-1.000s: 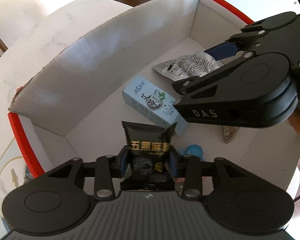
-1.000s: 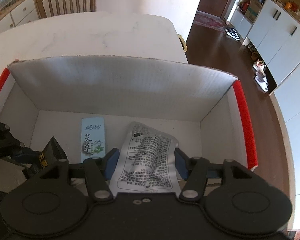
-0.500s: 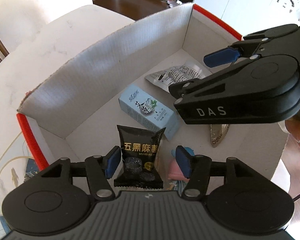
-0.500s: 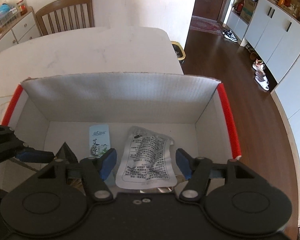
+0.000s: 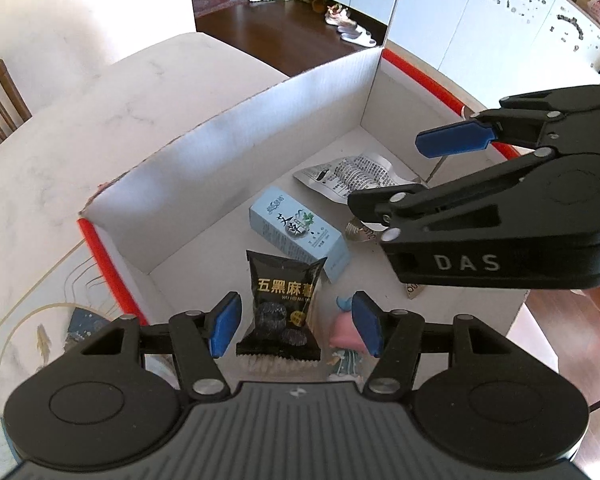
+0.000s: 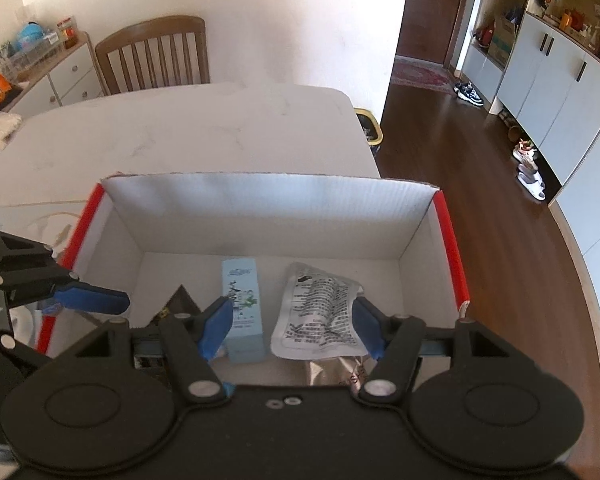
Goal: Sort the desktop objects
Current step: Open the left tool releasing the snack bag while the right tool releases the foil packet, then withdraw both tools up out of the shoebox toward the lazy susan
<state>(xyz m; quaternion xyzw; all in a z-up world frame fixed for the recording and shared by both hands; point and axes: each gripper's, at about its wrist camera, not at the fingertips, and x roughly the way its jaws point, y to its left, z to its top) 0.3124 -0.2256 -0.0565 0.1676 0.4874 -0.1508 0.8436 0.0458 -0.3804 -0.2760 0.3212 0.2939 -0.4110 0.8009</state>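
Two hand-held grippers hang above a white cardboard box (image 5: 228, 160) with red-edged side walls, and both stand released, their blue pads spread wide with nothing between them. Nearest the left hand-held gripper (image 5: 296, 330), a black snack packet (image 5: 282, 308) lies on the box floor just below the gap between its fingers, touched by neither pad. Just beside the packet, toward the right pad, sits a small pink and blue item (image 5: 346, 332), too hidden to identify. Beyond the packet lies a pale blue carton (image 5: 296, 232) on its side, its near corner touching or overlapping the packet's top edge. Farther in, near the far right corner, rests a white printed pouch (image 5: 352, 174). The right hand-held gripper (image 5: 392, 184) reaches in from the right, above the pouch and over a silvery packet (image 5: 360, 232) that is mostly hidden beneath it.

From the right wrist, the right hand-held gripper (image 6: 292, 328) frames the carton (image 6: 242, 304) and the pouch (image 6: 320, 312) side by side, apart. The box stands on a white marbled surface (image 6: 204, 128); behind it are a wooden chair (image 6: 156, 56) and a dark wood floor (image 6: 460, 152).
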